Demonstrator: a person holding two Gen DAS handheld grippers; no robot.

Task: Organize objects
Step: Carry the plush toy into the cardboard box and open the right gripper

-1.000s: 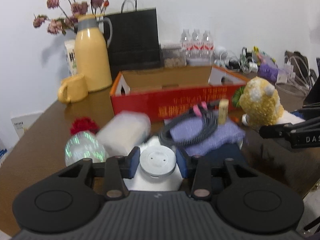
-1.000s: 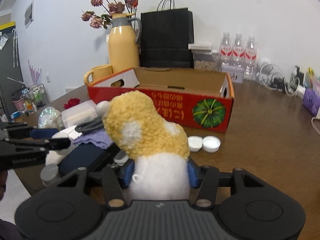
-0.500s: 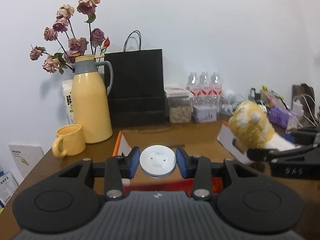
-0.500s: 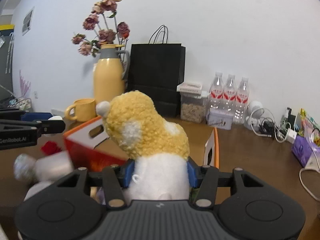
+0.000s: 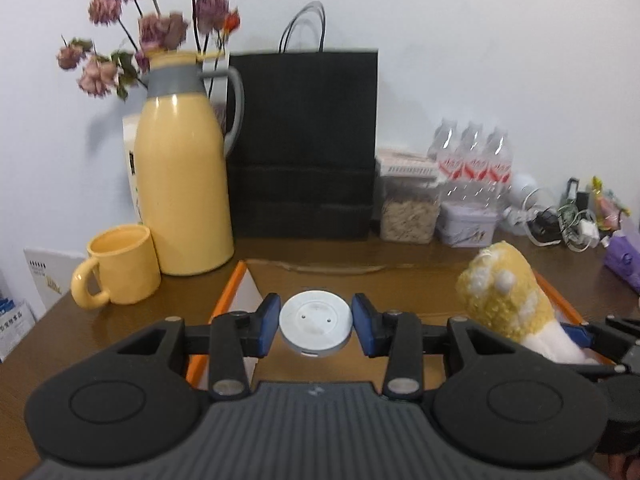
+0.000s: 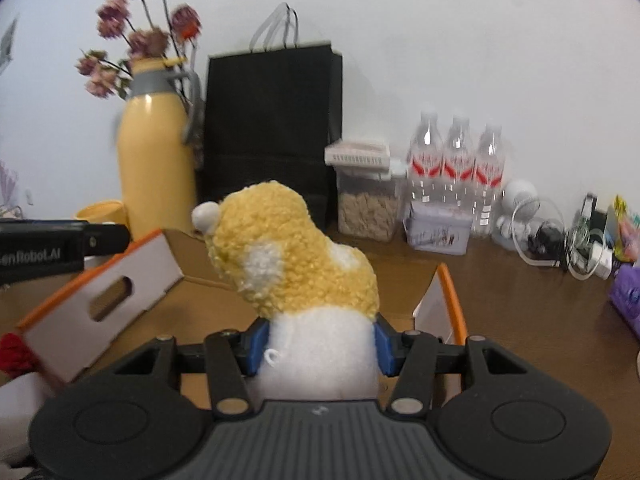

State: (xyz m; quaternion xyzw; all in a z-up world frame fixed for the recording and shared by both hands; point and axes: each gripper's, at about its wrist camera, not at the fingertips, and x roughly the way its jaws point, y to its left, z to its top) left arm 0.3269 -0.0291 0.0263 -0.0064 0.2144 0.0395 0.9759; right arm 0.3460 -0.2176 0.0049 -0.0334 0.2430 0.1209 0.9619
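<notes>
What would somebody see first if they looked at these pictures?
Probably the fluffy yellow and white plush toy, squeezed in the right gripper above the open cardboard box. Next, the round white disc pinched in the left gripper, and behind it the tall yellow jug holding dried pink flowers.

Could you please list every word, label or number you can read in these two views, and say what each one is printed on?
"enRobot.AI": white letters on the side of the left hand-held gripper, its start cut off by the frame edge.
Red labels on the three water bottles: too blurred to read.
Print on the white calendar card and the carton behind the yellow thermos: too small to read.
Nothing else is legible.
</notes>
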